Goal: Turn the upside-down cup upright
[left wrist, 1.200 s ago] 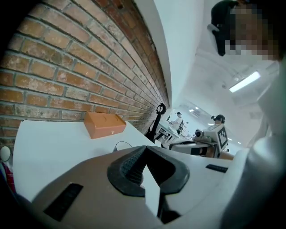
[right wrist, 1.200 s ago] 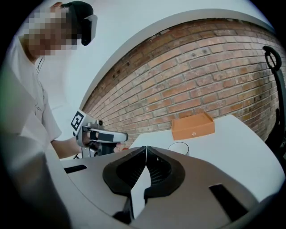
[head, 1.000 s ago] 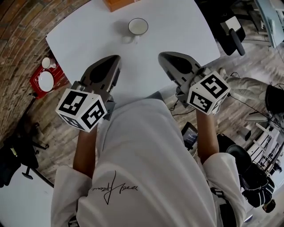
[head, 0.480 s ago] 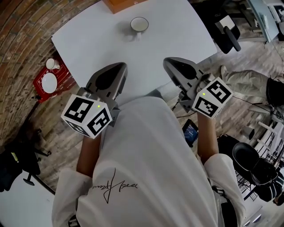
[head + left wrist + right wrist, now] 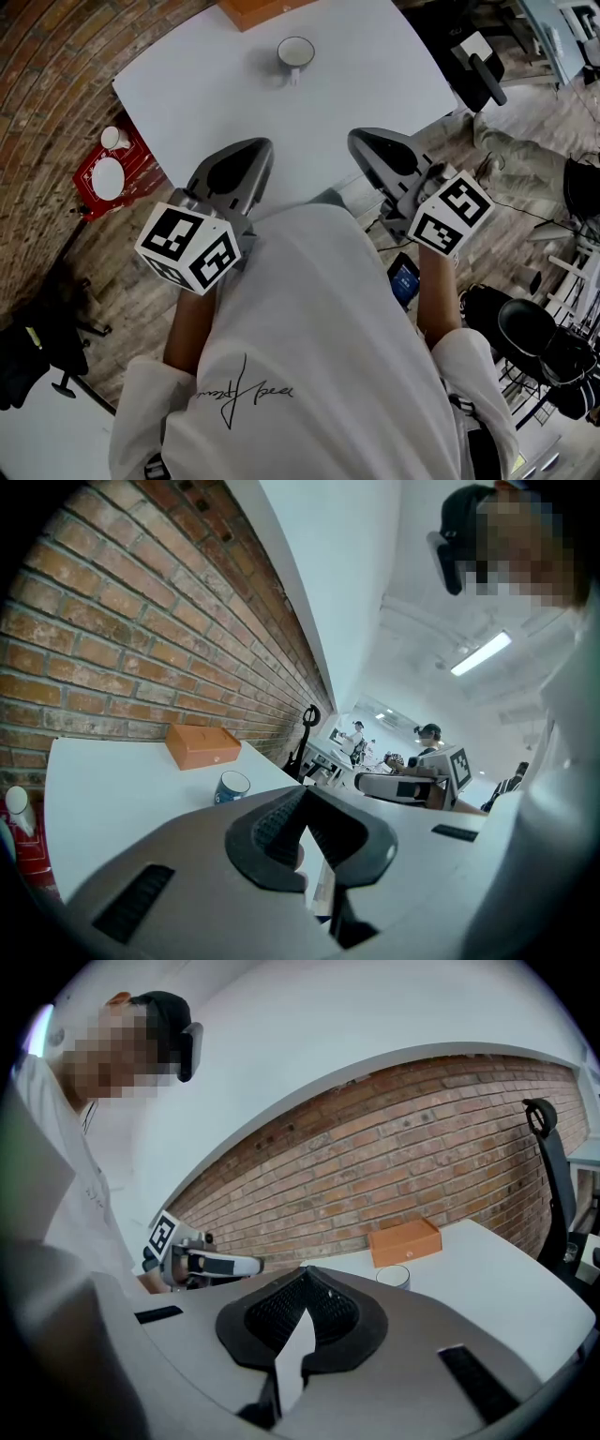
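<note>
The person holds both tongs close to the body, above the near edge of the white counter [image 5: 356, 84]. The left tongs [image 5: 257, 148] sit at about 7 o'clock in the head view and the right tongs [image 5: 362, 139] at about 5 o'clock. Both point toward 12 o'clock.

In the left gripper view, the left tongs [image 5: 302, 794] have their ribbed pads pressed together at the tip with nothing between them. The right gripper view shows the right tongs [image 5: 305, 1274] the same way: pressed together and empty.

The cup [image 5: 294, 52] stands at the counter's far side, near 12 o'clock, well apart from both tongs. Its mouth faces up and shows a white inside. From the left gripper view, the cup [image 5: 232, 787] has a dark blue outside.

An orange box [image 5: 253, 9] lies just beyond the cup, toward 11 o'clock, at the counter's far edge by the brick wall. A red tray [image 5: 105, 167] with white dishes lies off the counter at 9 o'clock.
</note>
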Available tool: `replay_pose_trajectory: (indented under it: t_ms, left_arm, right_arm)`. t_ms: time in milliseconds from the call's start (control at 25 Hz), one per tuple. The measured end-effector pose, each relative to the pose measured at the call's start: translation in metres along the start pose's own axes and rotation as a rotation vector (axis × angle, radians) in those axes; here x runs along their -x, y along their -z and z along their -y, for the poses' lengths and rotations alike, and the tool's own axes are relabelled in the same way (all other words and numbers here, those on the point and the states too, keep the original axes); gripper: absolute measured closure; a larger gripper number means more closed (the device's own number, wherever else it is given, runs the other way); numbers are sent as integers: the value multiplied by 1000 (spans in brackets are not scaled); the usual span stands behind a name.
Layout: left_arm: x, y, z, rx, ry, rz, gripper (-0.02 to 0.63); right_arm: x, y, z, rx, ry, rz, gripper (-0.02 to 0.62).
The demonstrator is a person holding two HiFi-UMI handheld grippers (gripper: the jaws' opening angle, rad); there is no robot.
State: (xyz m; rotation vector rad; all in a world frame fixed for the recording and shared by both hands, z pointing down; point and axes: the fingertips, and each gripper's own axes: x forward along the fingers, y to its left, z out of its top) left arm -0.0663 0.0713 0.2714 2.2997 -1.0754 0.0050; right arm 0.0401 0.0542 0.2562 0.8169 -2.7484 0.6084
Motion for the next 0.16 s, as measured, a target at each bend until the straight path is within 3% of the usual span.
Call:
replay_pose_trajectory:
  t_ms: [160]
  left_arm:
    - [0, -1, 3, -3, 4, 3, 597]
  right_arm:
    - [4, -3, -2, 3, 0, 6, 575]
